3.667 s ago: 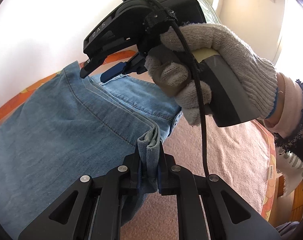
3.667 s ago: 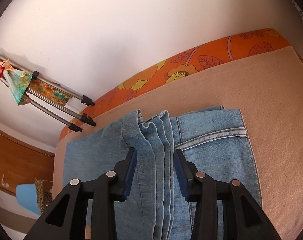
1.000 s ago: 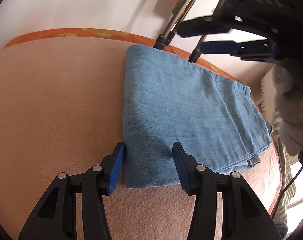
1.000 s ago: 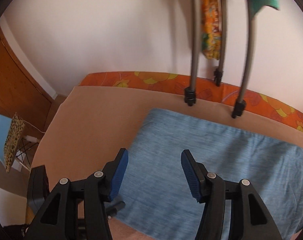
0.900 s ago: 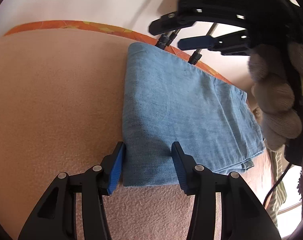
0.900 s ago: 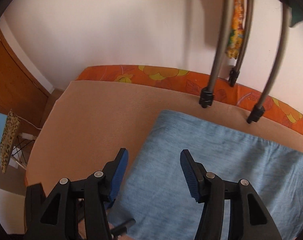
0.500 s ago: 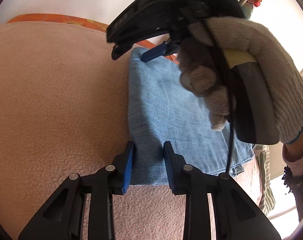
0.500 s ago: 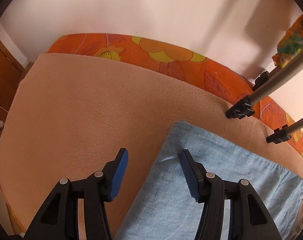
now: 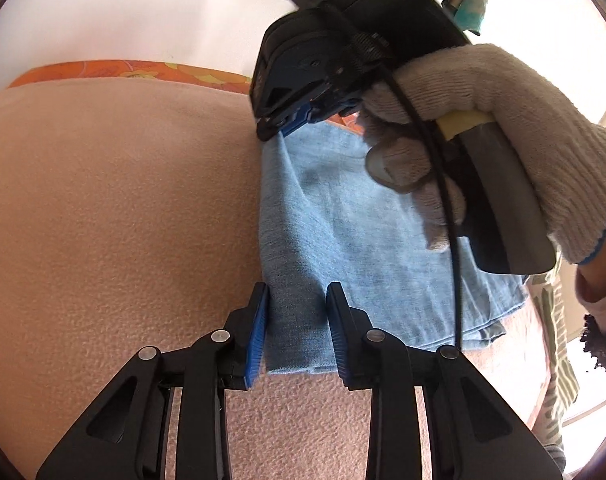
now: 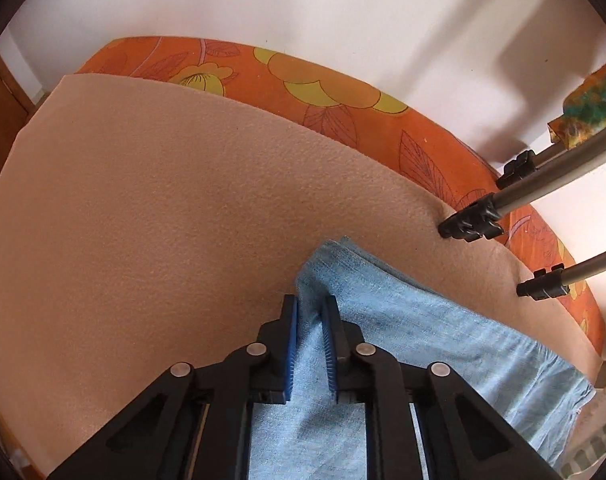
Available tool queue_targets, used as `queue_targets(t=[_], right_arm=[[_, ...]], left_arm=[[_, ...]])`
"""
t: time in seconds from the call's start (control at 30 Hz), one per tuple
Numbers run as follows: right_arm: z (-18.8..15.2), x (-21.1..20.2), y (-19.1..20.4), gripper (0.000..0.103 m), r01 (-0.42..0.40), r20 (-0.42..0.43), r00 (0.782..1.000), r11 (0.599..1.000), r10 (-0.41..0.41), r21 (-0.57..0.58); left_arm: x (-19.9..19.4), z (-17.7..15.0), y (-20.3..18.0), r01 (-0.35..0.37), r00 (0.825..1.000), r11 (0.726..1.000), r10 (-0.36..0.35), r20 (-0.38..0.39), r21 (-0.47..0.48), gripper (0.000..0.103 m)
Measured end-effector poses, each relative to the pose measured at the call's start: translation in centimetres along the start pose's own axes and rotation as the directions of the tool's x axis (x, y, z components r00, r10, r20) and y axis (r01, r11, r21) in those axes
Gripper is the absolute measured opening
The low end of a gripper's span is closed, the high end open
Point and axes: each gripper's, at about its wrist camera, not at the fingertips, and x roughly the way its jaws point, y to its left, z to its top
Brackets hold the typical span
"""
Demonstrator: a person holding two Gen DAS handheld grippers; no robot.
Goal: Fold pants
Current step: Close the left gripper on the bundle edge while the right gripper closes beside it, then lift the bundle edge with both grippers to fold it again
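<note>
While the folded pants (image 9: 343,232) lie flat on the pink blanket (image 9: 115,208), the left gripper (image 9: 297,332) pinches their near corner between its blue pads. Over on the right, the right gripper (image 10: 311,344), in a gloved hand (image 9: 503,152), is closing tight, its jaws bunching the far corner of the denim.

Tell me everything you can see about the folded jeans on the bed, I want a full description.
The jeans are light blue denim, folded into a flat rectangle of several layers, lying on a peach fleece blanket. The near folded corner sits between the pads of the left gripper, which press it. The right gripper pinches the far corner, bunching and slightly lifting the cloth there; its jaws are closing. Layer edges show at the right side.
</note>
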Motion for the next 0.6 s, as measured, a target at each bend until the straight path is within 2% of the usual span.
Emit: queue_targets(t=[0.13, 0.3, 0.37, 0.43, 0.6], right_arm=[[-0.4, -1.4, -1.2, 0.003, -0.043, 0.038, 0.998, 0.998, 0.041, 0.039], [-1.1, -3.3, -2.3, 0.002, -0.086, 0.080, 0.994, 0.994, 0.080, 0.067], [-1.4, -3.9, -2.9, 0.002, -0.109, 0.091, 0.991, 0.991, 0.101, 0.083], [-1.8, -4.3, -4.0, 0.002, -0.140, 0.098, 0.987, 0.985, 0.130, 0.105], [-1.8, -5.5, -4.6, 0.002, -0.181, 0.135, 0.977, 0.974, 0.163, 0.133]], left_arm=[[0.7, 0.2, 0.0, -0.034, 0.999, 0.999, 0.034, -0.013, 0.004, 0.031], [1.2, 0.4, 0.8, -0.006, 1.000, 0.999, 0.005, -0.022, -0.032, 0.030], [0.9, 0.5, 1.2, 0.018, 1.000, 0.999, -0.018, -0.011, -0.043, 0.014], [0.4, 0.6, 0.9, 0.041, 0.999, 0.998, -0.040, 0.009, -0.038, 0.010], [-1.6, 1.3, -1.1, 0.074, 0.995, 0.997, -0.075, 0.069, 0.022, 0.008]])
